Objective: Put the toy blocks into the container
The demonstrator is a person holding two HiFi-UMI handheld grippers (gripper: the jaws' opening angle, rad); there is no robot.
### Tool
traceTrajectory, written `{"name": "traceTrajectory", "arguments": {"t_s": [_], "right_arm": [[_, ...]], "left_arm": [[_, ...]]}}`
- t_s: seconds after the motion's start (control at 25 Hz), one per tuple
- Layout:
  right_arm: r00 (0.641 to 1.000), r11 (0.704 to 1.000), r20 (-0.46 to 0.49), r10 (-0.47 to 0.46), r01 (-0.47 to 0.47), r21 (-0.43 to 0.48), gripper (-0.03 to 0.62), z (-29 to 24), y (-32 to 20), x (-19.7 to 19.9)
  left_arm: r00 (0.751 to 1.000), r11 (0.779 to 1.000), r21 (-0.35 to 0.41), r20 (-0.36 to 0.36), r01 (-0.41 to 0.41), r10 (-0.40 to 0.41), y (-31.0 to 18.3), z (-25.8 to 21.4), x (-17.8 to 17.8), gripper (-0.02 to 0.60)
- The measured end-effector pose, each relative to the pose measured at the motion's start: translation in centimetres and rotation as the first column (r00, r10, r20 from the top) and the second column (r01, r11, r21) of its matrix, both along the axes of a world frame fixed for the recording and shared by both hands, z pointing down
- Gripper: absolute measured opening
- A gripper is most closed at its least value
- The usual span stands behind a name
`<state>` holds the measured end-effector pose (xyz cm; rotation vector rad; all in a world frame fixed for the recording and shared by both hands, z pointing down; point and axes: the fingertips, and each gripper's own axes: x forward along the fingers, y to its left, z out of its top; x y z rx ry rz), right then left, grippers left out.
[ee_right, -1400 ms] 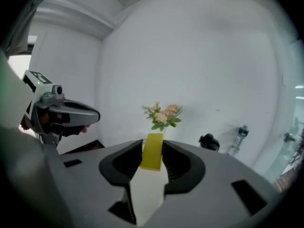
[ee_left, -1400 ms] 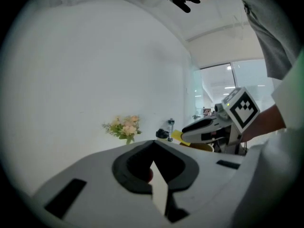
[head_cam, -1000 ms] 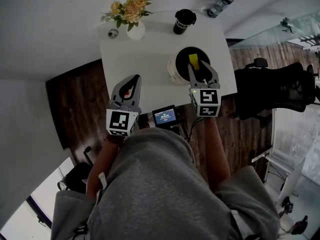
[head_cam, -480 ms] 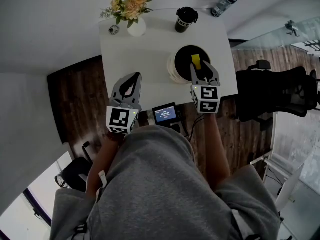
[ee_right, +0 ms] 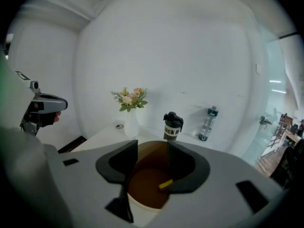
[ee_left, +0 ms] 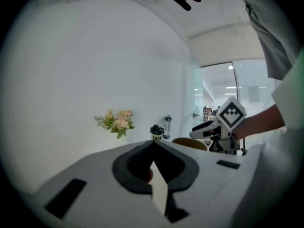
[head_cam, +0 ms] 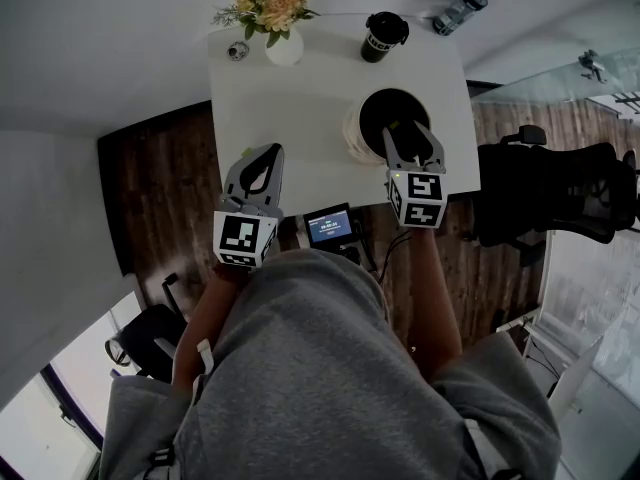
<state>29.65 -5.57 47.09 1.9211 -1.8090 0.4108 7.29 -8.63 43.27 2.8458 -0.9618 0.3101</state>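
Note:
The container, a white bucket with a dark inside, stands on the white table at its right. My right gripper hovers over its near rim. Its jaws are opening and nothing is between them. In the right gripper view a yellow block lies on the container's brown floor, below the right gripper. My left gripper hangs at the table's near edge, apart from the container. The left gripper is shut on a small red block, which is mostly hidden.
A vase of flowers, a small round object, a black cup and a water bottle stand along the table's far edge. A small screen sits below the near edge. An office chair stands to the right.
The yellow block has left my right gripper's jaws and dropped into the container. The jaws have spread. Both grippers stay roughly where they were.

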Motion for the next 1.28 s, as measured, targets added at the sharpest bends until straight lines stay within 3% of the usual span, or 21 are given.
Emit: {"name": "traceTrajectory", "arguments": {"t_s": [0.32,0.52,0.68,0.96,1.28], "right_arm": [[0.983,0.980,-0.032,-0.182,0.184,0.072,0.175,-2.3,-4.0,-8.7],[0.924,0.923,0.005,-0.383,0.382,0.042,0.173,-0.4,-6.8,-17.4],[0.876,0.877,0.042,-0.480,0.481,-0.010,0.173,3.1,-8.0,-23.2],[0.832,0.813,0.139,-0.537,0.555,-0.177,0.176,11.3,-9.1,-29.0],[0.834,0.770,0.192,-0.517,0.551,-0.322,0.186,18.0,-8.1,-31.3]], "left_arm": [[0.993,0.993,-0.016,0.018,0.121,-0.121,-0.5,0.4,-6.5,0.006],[0.976,0.976,-0.036,0.045,0.217,-0.215,-0.6,1.2,-11.8,0.006],[0.955,0.956,-0.030,0.054,0.292,-0.290,-0.5,1.3,-16.1,0.006],[0.928,0.929,-0.039,0.067,0.369,-0.366,-1.0,1.6,-21.5,0.006],[0.915,0.915,-0.049,0.081,0.401,-0.396,-1.1,1.6,-25.0,0.006]]}}
